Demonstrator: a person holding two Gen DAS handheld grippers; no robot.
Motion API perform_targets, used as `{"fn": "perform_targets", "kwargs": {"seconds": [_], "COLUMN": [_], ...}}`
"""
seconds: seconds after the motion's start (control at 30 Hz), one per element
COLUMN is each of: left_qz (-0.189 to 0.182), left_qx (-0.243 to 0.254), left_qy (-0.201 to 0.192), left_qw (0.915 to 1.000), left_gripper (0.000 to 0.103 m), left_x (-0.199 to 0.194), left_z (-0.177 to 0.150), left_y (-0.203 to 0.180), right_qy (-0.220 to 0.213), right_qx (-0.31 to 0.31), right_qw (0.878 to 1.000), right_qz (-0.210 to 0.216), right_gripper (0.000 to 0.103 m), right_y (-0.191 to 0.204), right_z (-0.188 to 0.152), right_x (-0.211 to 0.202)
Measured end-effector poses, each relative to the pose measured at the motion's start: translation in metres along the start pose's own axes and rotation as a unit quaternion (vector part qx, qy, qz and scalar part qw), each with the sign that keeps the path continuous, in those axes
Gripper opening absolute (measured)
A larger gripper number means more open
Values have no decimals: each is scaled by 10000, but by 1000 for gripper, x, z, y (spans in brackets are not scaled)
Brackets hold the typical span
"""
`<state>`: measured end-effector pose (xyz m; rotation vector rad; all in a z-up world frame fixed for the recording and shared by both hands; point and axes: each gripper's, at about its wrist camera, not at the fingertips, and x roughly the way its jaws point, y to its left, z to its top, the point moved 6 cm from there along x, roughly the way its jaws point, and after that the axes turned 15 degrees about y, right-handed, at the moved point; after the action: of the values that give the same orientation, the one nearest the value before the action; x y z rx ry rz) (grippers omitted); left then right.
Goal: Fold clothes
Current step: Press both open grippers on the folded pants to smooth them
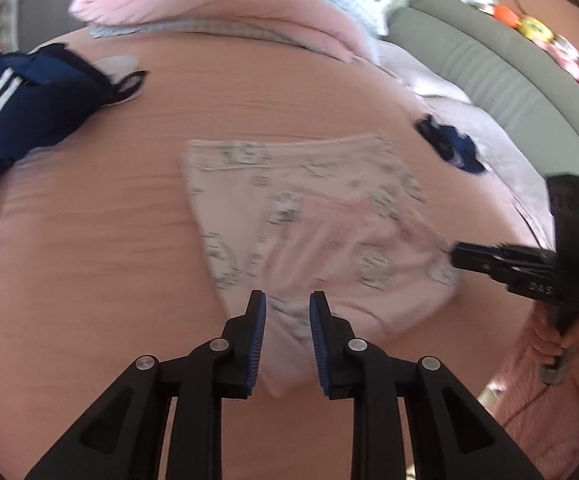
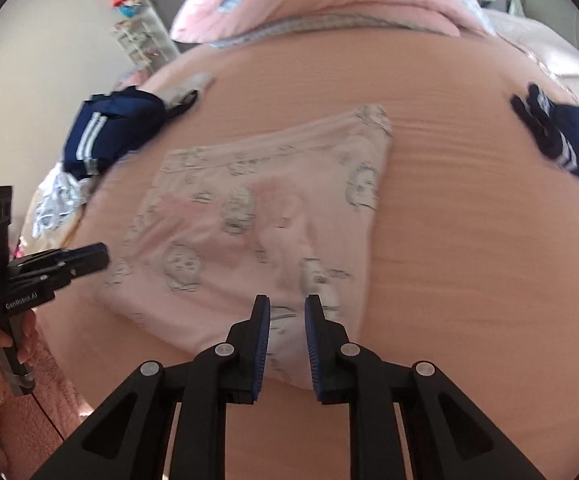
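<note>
Bedsheet (image 1: 249, 92) — peach, pink duvet (image 1: 249, 8) heaped.

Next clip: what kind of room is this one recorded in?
Most likely a bedroom: the work surface is a bed with a peach-pink ribbed sheet, a folded pink quilt lies at its far end, and a grey padded headboard runs alongside.

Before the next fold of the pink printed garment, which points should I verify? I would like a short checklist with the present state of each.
1. Left gripper has fabric between its fingers: ok.
2. Right gripper has fabric between its fingers: ok.
3. Pads actually pinch the cloth: cannot tell.
4. Pink printed garment lies flat: not ok, it is wrinkled.
5. Navy striped clothes lie apart from it: ok.
6. Bare bed sheet beyond the garment: ok.
</note>
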<state>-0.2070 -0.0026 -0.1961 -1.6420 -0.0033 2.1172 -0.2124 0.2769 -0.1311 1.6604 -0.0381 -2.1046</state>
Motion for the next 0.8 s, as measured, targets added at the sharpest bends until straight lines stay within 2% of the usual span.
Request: {"fn": "perform_targets", "kwargs": {"seconds": [0.07, 0.2, 0.23, 0.27, 0.3, 0.37, 0.43, 0.53, 0.57, 0.6, 0.63, 0.67, 0.73, 0.8], "left_qz": [-150, -112, -107, -39, 69, 227, 175, 266, 385, 425, 427, 429, 520, 649], "left_qx": [16, -576, -747, -829, -852, -847, -690, -452, -403, -386, -386, -387, -271, -167], "left_qy": [125, 209, 176, 154, 139, 115, 172, 337, 314, 267, 212, 156, 99, 4], "left_qw": [9998, 9981, 9970, 9964, 9962, 9961, 9973, 9981, 9980, 9980, 9981, 9982, 9982, 9978], "left_gripper": [21, 22, 26, 37, 43, 46, 45, 32, 23, 17, 8, 7, 5, 5], "left_x": [7, 15, 12, 9, 8, 6, 8, 17, 18, 18, 16, 15, 8, 0], "left_z": [-7, -14, -19, -23, -28, -38, -44, -46, -46, -45, -44, -43, -40, -37], "left_y": [-7, 2, 5, 7, 8, 8, 5, -4, -5, -5, -4, -2, -1, 1], "right_qy": [100, 227, 160, 85, -4, -207, -255, 108, 175, 161, 120, 86, 23, -19], "right_qx": [-293, -185, -9, 152, 281, 489, 624, 671, 689, 688, 691, 716, 736, 573], "right_qw": [9995, 9995, 9998, 9998, 9995, 9980, 9971, 9977, 9975, 9975, 9975, 9974, 9973, 9977], "right_qz": [63, -130, -105, -86, -118, -354, -357, -36, -37, -51, -76, -29, -26, -348], "right_gripper": [17, 17, 17, 17, 19, 39, 43, 43, 40, 34, 22, 12, 10, 8], "right_y": [19, 23, 18, 11, 6, -5, -14, -19, -22, -23, -23, -23, -22, -19], "right_z": [-6, -11, -13, -16, -19, -27, -33, -37, -39, -40, -41, -40, -37, -34], "right_x": [4, 13, 10, 5, 0, -11, -13, 1, 2, 2, 2, 3, 4, 4]}}
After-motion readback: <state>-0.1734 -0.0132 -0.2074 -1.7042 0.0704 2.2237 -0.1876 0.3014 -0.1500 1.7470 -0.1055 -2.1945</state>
